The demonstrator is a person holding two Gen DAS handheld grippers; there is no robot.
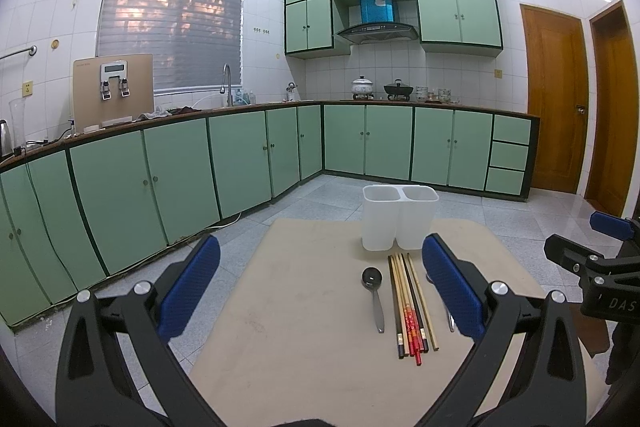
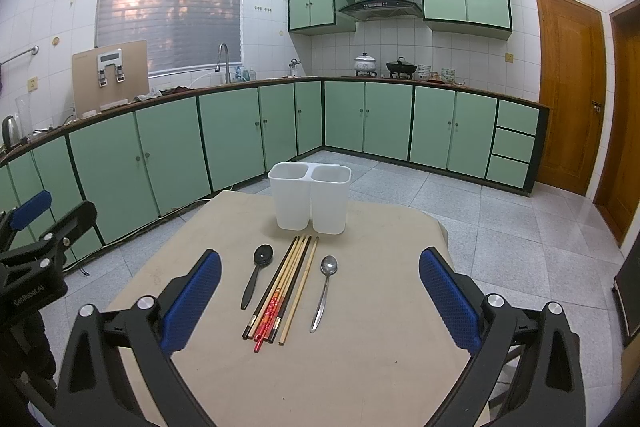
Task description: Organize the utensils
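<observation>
While both grippers hang above the beige surface (image 2: pixel 360 367), nothing is grasped.

Left gripper (image 1: pixel 320 285): released, jaws spread wide, blue pads (image 1: pixel 192 287) apart, holding nothing; it hovers over the near left part of the surface.

Right gripper (image 2: pixel 320 297): released, jaws spread wide, holding nothing; it hovers over the near edge, with the utensils lying between its fingers in its own view.

Holder (image 2: pixel 310 197): white plastic, 2 compartments side by side, upright at the far middle of the surface; I cannot tell whether anything is inside.

Chopsticks (image 2: pixel 280 291): a loose bundle of wooden, black and red sticks, flat on the surface just in front of the holder, tips toward it.

Black spoon (image 2: pixel 256 275): flat, just left of the chopsticks, bowl toward the holder.

Metal spoon (image 2: pixel 325 291): flat, just right of the chopsticks, bowl toward the holder; partly hidden behind a finger in the left wrist view.

Background: green cabinets (image 2: pixel 240 131), tiled floor (image 2: pixel 500 219).
</observation>
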